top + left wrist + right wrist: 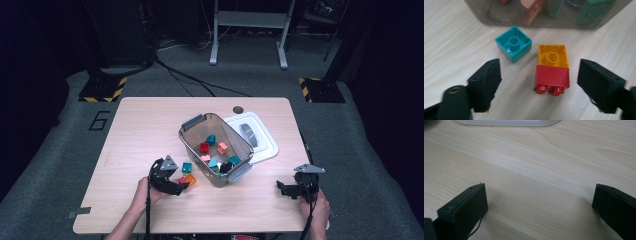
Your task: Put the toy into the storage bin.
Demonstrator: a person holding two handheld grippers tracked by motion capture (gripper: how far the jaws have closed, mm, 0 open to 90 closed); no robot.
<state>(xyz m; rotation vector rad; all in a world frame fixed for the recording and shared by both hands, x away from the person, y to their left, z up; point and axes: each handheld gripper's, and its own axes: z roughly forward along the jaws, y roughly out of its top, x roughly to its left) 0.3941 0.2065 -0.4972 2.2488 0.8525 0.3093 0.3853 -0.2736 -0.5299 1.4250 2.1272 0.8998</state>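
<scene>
A red brick (pixel 552 77) lies on its side on the wooden table (pixel 150 125), its studs toward me, touching a yellow-orange brick (pixel 553 55) just behind it. A teal brick (pixel 514 43) sits upside down to their left. My left gripper (pixel 540 67) is low over the table with its jaws apart on either side of the red brick, touching nothing. In the high view the left gripper (pixel 182 186) sits by the red brick (pixel 183 180), the orange brick (pixel 191 179) and the teal brick (pixel 187 167). My right gripper (pixel 281 188) rests open near the table's front right, nothing between its jaws (pixel 539 192).
A clear grey bin (pixel 192 146) with several coloured bricks inside stands just behind the loose bricks. Its white lid (pixel 265 147) lies on the table to the bin's right. Bare wood shows at the table's left and front.
</scene>
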